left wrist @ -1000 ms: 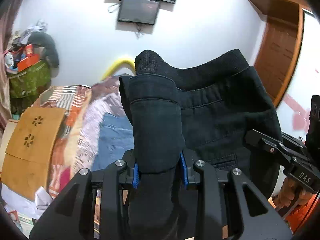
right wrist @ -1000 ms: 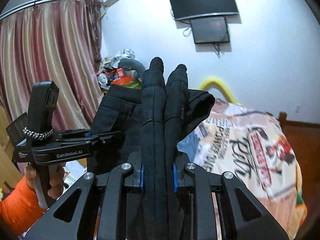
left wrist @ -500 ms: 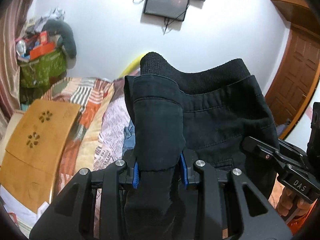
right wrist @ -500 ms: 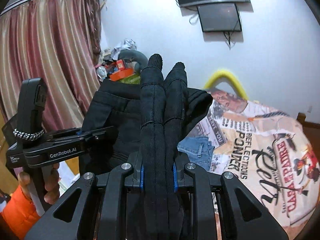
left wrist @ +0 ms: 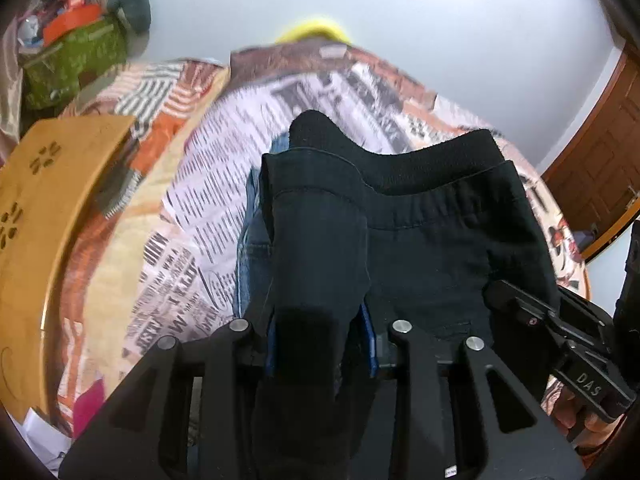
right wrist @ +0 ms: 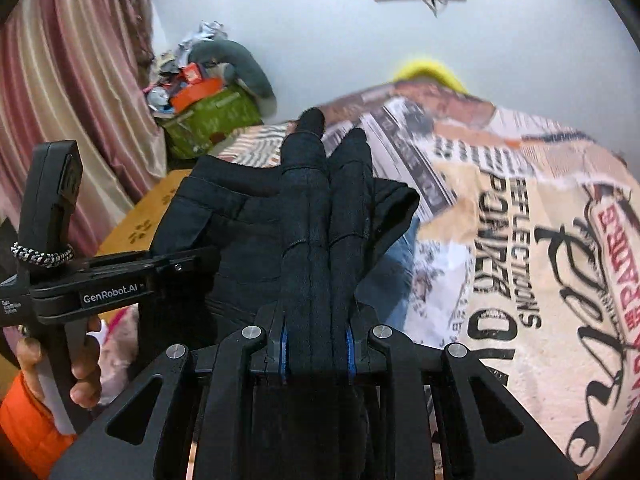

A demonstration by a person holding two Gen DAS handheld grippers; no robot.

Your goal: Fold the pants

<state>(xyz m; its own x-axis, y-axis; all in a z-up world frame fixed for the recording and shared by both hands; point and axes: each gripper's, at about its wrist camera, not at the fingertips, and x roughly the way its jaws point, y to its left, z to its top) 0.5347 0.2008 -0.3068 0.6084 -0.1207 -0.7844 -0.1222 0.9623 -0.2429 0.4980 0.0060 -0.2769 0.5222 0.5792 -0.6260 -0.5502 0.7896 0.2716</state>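
The left claw point(left wrist: 320, 344) has a thick fold of the black pants point(left wrist: 432, 232) between its blue pads, and its jaws are opening slightly while the cloth is still pinched there. The right claw point(right wrist: 316, 344) is closed tight on two bunched rolls of the same pants point(right wrist: 320, 216), which stand up past its fingers. The garment's ribbed waistband spans between the two claws, so the pants hang in the air above the bed point(left wrist: 224, 168) rather than lying on it.

The bed carries a bedspread printed with newspaper-style lettering in cream, orange and black point(right wrist: 520, 280). A pair of blue jeans point(left wrist: 252, 240) lies on the spread beneath the raised pants, mostly hidden by them. A wooden board with flower-shaped cutouts point(left wrist: 36, 200) sits at the bed's left edge. Past the far left corner of the bed a green bag point(right wrist: 208, 120) stuffed with clutter stands against the white wall, next to a pink curtain point(right wrist: 72, 100). A yellow curved object point(right wrist: 428, 68) peeks over the far edge of the bed.

In the right wrist view a hand point(right wrist: 80, 368) in an orange sleeve grips the left claw's handle.
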